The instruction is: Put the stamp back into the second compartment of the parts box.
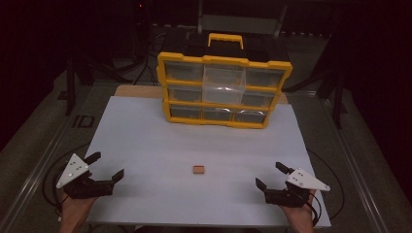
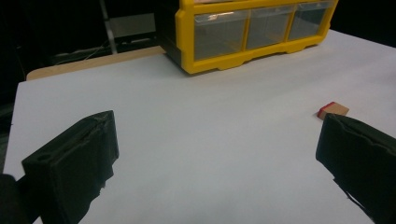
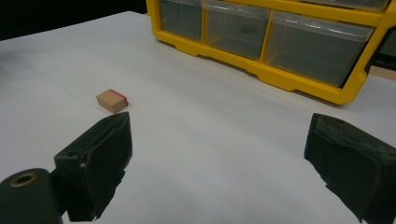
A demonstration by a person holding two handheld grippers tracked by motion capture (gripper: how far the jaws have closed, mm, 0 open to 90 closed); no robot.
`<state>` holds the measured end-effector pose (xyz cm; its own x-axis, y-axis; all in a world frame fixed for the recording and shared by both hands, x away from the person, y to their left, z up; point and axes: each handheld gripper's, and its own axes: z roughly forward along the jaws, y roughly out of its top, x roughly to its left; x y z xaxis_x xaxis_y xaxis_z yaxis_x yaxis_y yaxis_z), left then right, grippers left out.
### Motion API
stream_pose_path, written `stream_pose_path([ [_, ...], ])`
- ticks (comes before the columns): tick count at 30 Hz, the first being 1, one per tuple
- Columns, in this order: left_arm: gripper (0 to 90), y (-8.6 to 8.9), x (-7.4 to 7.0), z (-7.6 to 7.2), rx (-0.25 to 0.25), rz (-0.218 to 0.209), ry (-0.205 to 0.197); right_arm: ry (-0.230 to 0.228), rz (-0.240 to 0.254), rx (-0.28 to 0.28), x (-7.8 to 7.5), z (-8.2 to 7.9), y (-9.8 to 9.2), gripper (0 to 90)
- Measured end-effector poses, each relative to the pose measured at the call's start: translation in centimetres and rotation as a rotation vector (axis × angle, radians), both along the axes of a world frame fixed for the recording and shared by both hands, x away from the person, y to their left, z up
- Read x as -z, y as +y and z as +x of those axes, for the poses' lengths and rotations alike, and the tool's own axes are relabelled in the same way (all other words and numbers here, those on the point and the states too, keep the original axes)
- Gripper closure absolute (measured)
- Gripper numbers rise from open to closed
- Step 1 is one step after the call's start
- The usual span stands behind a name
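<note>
High view: a white sheet (image 1: 145,131) covers most of the table and carries everything else. At its far end stands a yellow organiser box (image 1: 223,90) with rows of clear drawers, all of which look pushed in; its handle points up and away. The two grippers sit at the near edge, well apart from each other. The left gripper (image 1: 108,167) rests near the left corner with its jaws spread wide and nothing between them. The right gripper (image 1: 272,175) sits near the right corner, jaws likewise spread and empty. Smallest of all is a small wooden block (image 1: 198,169) with a red edge, lying alone on the sheet roughly midway between the two grippers and well short of the box.

In the right gripper view the block (image 3: 112,101) lies ahead and toward the left jaw; in the left gripper view it (image 2: 332,110) peeks out just beyond the right jaw.

This looks like the start: both hands are poised and the block is untouched. The next move probably calls for one gripper to travel inward, straddle the block with its open jaws, then close on its short sides.
</note>
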<state>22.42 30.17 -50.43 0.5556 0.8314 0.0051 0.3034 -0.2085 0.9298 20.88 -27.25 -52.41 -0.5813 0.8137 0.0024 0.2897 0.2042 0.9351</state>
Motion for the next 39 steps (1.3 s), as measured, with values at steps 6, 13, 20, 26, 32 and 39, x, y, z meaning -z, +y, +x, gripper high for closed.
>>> stream_pose_path([
  [6,0.0,-0.3,0.1,0.1,0.005,0.021,0.01,0.005,-0.007,-0.008,0.2,0.1,0.2,7.2],
  [13,0.0,-0.4,0.0,0.1,0.002,0.033,0.017,0.006,-0.007,0.002,0.5,0.1,0.1,7.2],
  [20,0.0,-0.9,-0.2,0.0,0.01,0.058,0.016,0.003,-0.01,0.001,0.5,0.0,0.2,7.2],
  [26,0.0,-1.1,-0.5,0.0,0.016,0.058,0.012,0.0,-0.008,0.005,0.6,0.0,0.2,7.2],
  [32,0.0,-1.4,-0.9,0.1,0.037,0.069,0.015,-0.002,-0.002,0.006,0.6,-0.1,0.2,7.2],
  [39,0.0,-2.2,-1.4,0.8,0.062,0.093,0.015,0.0,0.001,0.0,0.7,-0.1,0.3,7.2],
])
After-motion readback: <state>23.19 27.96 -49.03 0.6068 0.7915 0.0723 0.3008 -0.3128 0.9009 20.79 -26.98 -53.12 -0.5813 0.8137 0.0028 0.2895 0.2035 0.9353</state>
